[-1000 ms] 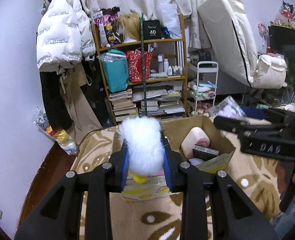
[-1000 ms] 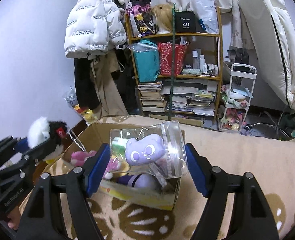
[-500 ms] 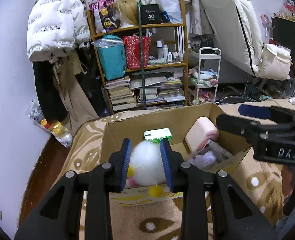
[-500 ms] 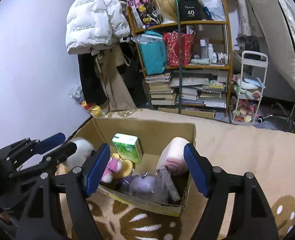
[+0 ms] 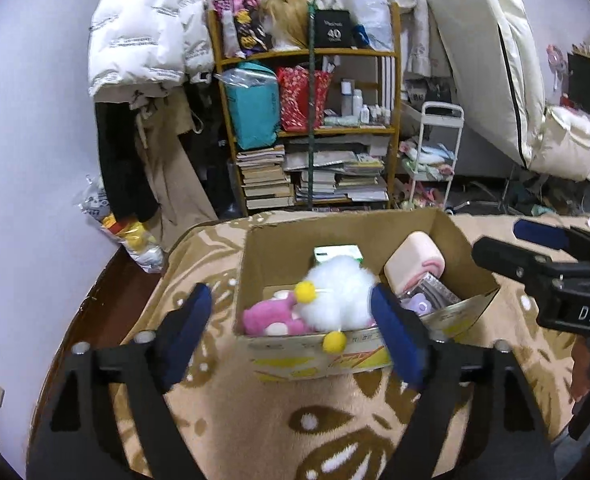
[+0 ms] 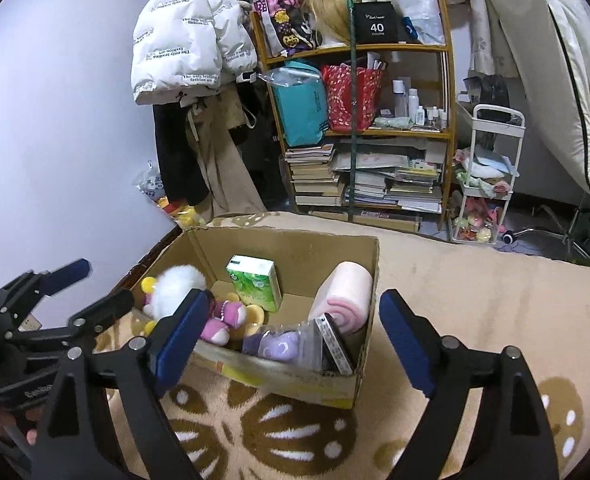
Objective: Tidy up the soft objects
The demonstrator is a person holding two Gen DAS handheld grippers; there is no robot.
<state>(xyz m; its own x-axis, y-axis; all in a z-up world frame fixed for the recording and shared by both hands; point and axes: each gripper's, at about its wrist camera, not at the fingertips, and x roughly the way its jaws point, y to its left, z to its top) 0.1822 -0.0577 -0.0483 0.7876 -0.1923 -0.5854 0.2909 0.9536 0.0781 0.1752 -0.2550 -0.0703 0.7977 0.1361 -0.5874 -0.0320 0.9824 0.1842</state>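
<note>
A second ago the left gripper (image 5: 291,332) pinched the white fluffy toy (image 5: 337,300) above the blanket; that toy now lies inside the cardboard box (image 5: 451,232) at its left end, on top of the pink plush (image 5: 265,316), with one yellow pompom (image 5: 333,341) hanging over the near wall. The left jaws are opening and already stand wide, one pad out over the blanket (image 5: 255,420) to the left of the box and the other at the near wall just right of the white toy. Whether that right pad touches the toy cannot be told; nothing is gripped.

On the right side, the clear pouch with the purple plush (image 6: 279,344), which hung between the right gripper's pads a second ago, now rests in the box's near right corner, against the near wall. Behind it the pink-and-white roll cushion (image 6: 347,292) leans against the right wall, and the green tissue pack (image 6: 255,282) stands near the middle of the box.

The right gripper (image 6: 291,338) is also opening its jaws, and they are spread wide. They straddle the near right part of the box, the left pad in front of the pink plush and the right pad out beyond the box's right wall. Nothing is held between them.
</note>
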